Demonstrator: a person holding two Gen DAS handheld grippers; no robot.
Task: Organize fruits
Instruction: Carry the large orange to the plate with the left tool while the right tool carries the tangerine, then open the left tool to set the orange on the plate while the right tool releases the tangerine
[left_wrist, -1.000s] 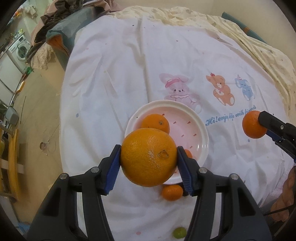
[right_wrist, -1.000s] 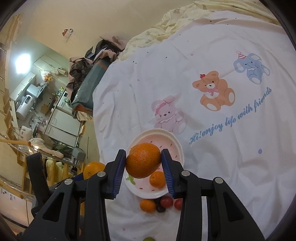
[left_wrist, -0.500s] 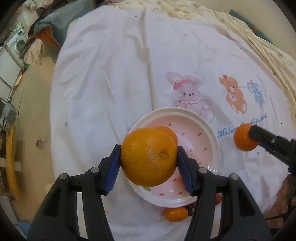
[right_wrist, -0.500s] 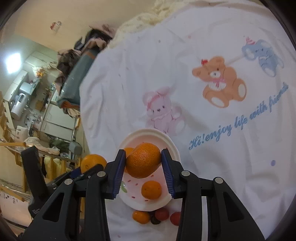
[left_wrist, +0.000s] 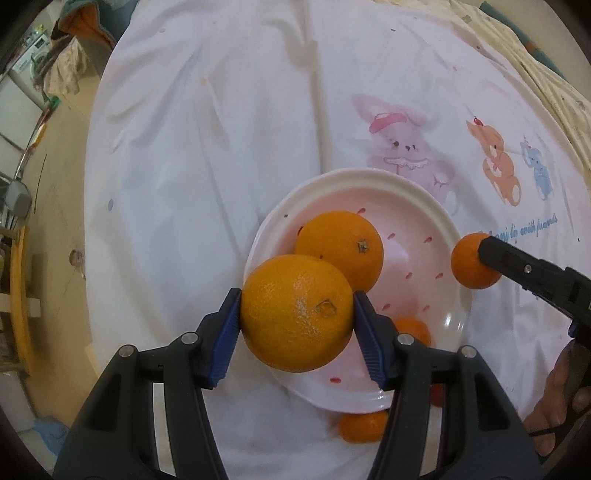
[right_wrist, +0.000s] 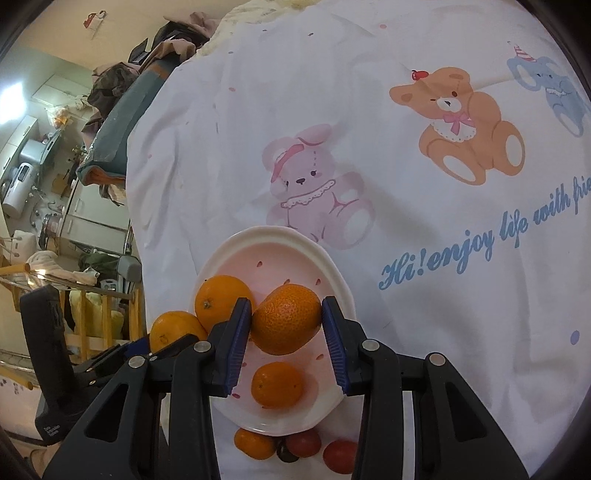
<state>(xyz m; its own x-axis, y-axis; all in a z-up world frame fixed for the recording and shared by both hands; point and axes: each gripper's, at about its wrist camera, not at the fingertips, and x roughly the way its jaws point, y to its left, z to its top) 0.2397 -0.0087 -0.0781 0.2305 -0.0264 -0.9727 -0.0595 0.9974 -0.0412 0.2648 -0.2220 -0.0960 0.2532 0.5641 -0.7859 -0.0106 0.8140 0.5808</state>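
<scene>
Both hand-held grippers have closed in over the plate (left_wrist: 452, 229): left (left_wrist: 297, 325) clamps a big orange (left_wrist: 295, 314), right (right_wrist: 286, 328) a tangerine (right_wrist: 286, 323); release looks imminent.

In the left wrist view the held orange (left_wrist: 297, 313) hides part of the plate (left_wrist: 424, 192); the fingers (left_wrist: 373, 350) cover a small orange (left_wrist: 415, 328) on it and another (left_wrist: 360, 426) below its rim.

Two oranges (right_wrist: 224, 297) in plate (right_wrist: 334, 275); tangerine (right_wrist: 255, 442), tomatoes (right_wrist: 340, 456) before plate.
</scene>
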